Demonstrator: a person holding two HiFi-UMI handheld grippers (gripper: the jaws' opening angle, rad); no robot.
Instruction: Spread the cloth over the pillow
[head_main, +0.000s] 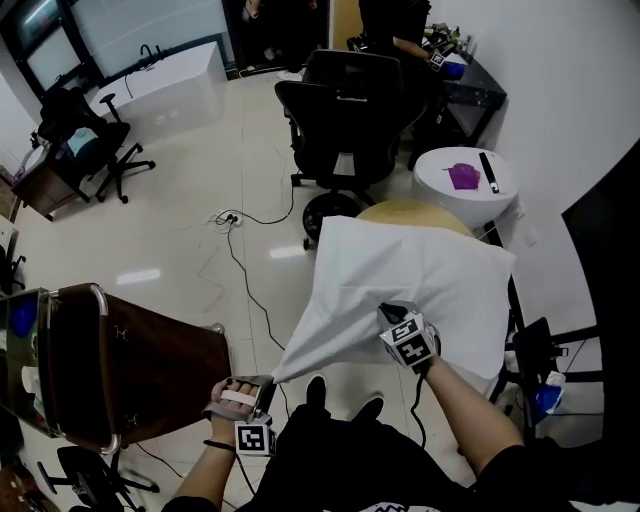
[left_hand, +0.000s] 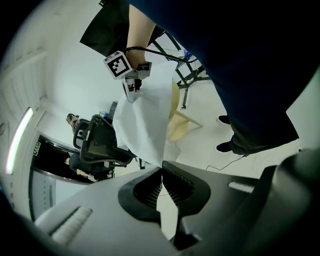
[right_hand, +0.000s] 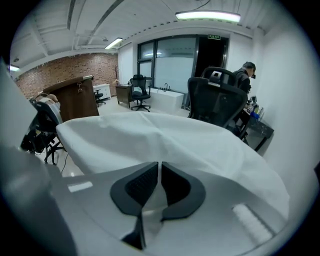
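Finishing the spread, I judge: the cloth (head_main: 420, 270) already lies over the yellow pillow (head_main: 410, 213), the left tool (head_main: 270, 381) clamped on its taut near-left corner, the right tool (head_main: 386, 313) a crack open at the near edge; next, lower and release that corner.

White cloth (head_main: 410, 290) draped over tan pillow (head_main: 415, 212), coverage incomplete.
Cloth lies broad and lightly creased across the pillow's top. Its near left corner is drawn out to a taut point, clamped between the closed jaws of the left gripper (head_main: 262, 384), off the pillow. Pillow is rounded, and only its far edge shows beyond the cloth's far hem.
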